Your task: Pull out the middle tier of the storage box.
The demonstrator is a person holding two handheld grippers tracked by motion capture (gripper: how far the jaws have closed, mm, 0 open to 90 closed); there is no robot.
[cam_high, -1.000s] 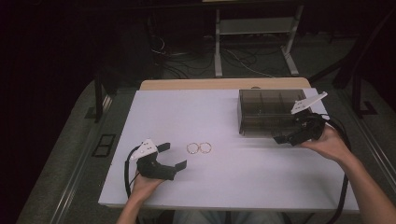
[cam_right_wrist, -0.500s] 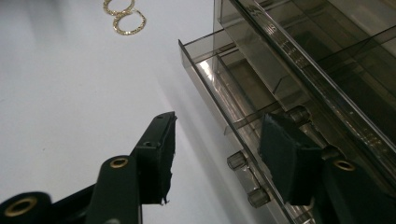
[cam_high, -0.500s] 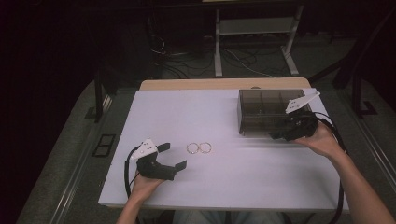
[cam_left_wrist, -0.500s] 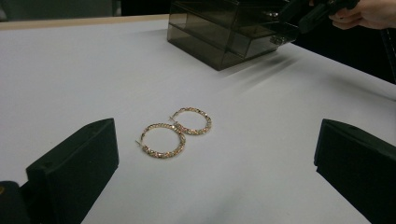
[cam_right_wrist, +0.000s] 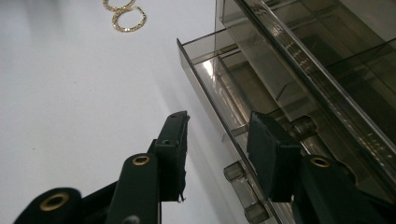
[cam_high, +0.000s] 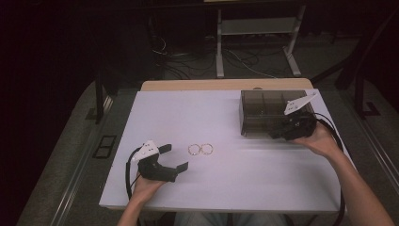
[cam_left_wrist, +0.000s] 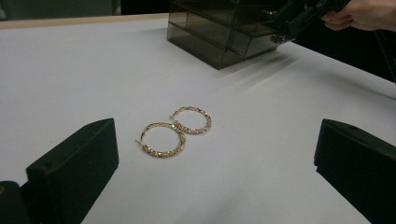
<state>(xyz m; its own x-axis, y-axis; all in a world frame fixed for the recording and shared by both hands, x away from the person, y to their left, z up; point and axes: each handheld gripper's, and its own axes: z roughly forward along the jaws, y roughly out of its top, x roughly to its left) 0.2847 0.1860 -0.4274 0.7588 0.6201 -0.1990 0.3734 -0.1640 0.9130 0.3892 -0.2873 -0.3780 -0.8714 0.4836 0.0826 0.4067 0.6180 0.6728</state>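
A: Starting at the left, what is the left gripper (cam_high: 175, 158) doing?

B: It rests low on the white table (cam_high: 235, 188), jaws spread wide and gripping nothing. In its own view the two black jaws run off the bottom corners, so their bases are cut off.

A: And ahead of it?

B: Two gold hoop earrings (cam_high: 200, 149) lie flat on the table, side by side and touching or slightly overlapping; which one I cannot tell. They are well short of the jaws, out in front of the gap.

A: Farther right?

B: A smoked-plastic drawer box (cam_high: 263, 113) stands at the table's far right. From above its dark walls make the compartments hard to read. The right gripper view shows a low drawer (cam_right_wrist: 219, 84) pulled out a little way, with small clear knobs (cam_right_wrist: 234, 171) on its front.

A: Is the right gripper (cam_high: 277, 134) holding that drawer?

B: Its jaws have just been closing and now straddle the drawer's front edge near a knob. There seems to be a gap at the left pad, so I read them as not yet clamped. From above, the hand (cam_high: 320, 141) and gripper body hide the tips.
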